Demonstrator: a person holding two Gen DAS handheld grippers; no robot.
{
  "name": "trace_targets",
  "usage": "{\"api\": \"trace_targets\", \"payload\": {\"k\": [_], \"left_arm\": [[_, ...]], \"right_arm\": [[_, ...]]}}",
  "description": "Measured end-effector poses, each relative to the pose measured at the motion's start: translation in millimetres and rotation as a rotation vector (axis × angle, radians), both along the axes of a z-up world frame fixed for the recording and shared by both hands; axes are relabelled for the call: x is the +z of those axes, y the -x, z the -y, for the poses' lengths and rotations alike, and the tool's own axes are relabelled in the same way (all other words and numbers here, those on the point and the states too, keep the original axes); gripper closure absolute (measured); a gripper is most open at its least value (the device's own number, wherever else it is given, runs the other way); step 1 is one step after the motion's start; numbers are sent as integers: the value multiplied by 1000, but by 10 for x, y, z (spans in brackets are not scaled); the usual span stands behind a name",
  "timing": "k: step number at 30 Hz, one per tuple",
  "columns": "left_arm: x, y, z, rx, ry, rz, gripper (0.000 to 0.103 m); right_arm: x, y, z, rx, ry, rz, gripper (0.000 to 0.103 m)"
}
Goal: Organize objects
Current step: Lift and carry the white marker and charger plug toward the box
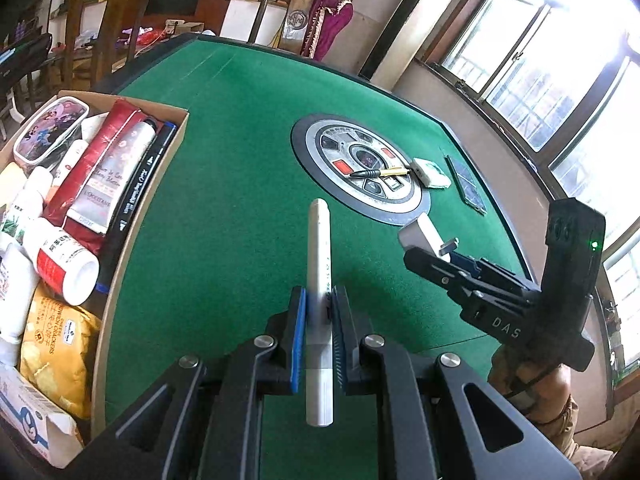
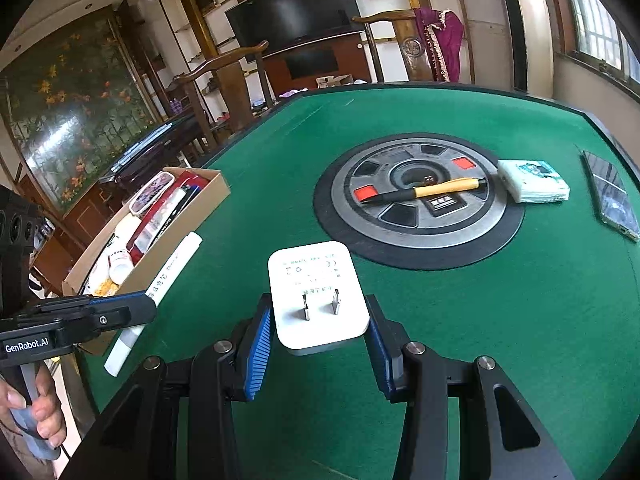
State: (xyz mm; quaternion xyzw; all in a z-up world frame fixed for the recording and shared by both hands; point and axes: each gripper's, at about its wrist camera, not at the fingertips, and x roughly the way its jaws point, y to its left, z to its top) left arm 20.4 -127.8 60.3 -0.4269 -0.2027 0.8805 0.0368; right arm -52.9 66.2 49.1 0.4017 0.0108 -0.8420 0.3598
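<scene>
Two grippers are in play over the green felt table [image 2: 480, 320], each with something clamped between its blue pads. In the left wrist view, the left gripper [image 1: 319, 332] sits at bottom centre, its fingers drawn narrow and pressing on a white tube [image 1: 319, 280] that runs straight up the frame, its tip pointing toward the round control panel [image 1: 360, 172] in the middle of the table. At the right edge of the same view the right gripper [image 1: 430, 254] reaches in from the side, a hand [image 1: 532, 380] below it on the handle.

In the right wrist view, the right gripper [image 2: 318, 344] holds a white plug adapter [image 2: 316, 300] by its two sides — prongs facing up, the body tilted away above the felt. Its fingers stand at a moderate width, set by the adapter. The left gripper [image 2: 150, 308] enters from the left edge with the tube slanting across it, just beside the cardboard box [image 2: 160, 264].

That box, at the left of both views, is packed with bottles, a red pouch, a snack bag and a printed case. On the panel lies a yellow-and-black pen [image 2: 428, 190]; just right of it sits a white tissue pack [image 2: 534, 186], and a phone [image 2: 612, 196] lies near the right edge.
</scene>
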Motion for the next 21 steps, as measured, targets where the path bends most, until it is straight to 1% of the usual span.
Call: {"api": "trace_targets", "payload": {"k": [6,10,18,21], "left_arm": [[107,-124,76,-4,-22,-37,91],[169,-205,171,-17,-93,-57,91],[245,-359,436,-31,-262,-103,91],[283,-393,497,-13,-273,-115,91]], "right_arm": [[12,-77,50,9,24,8,56],[5,-114,94,18,30,10,56],[5,-136,141,23,38,12,56],[5,-148,173,27,38,13,56]]}}
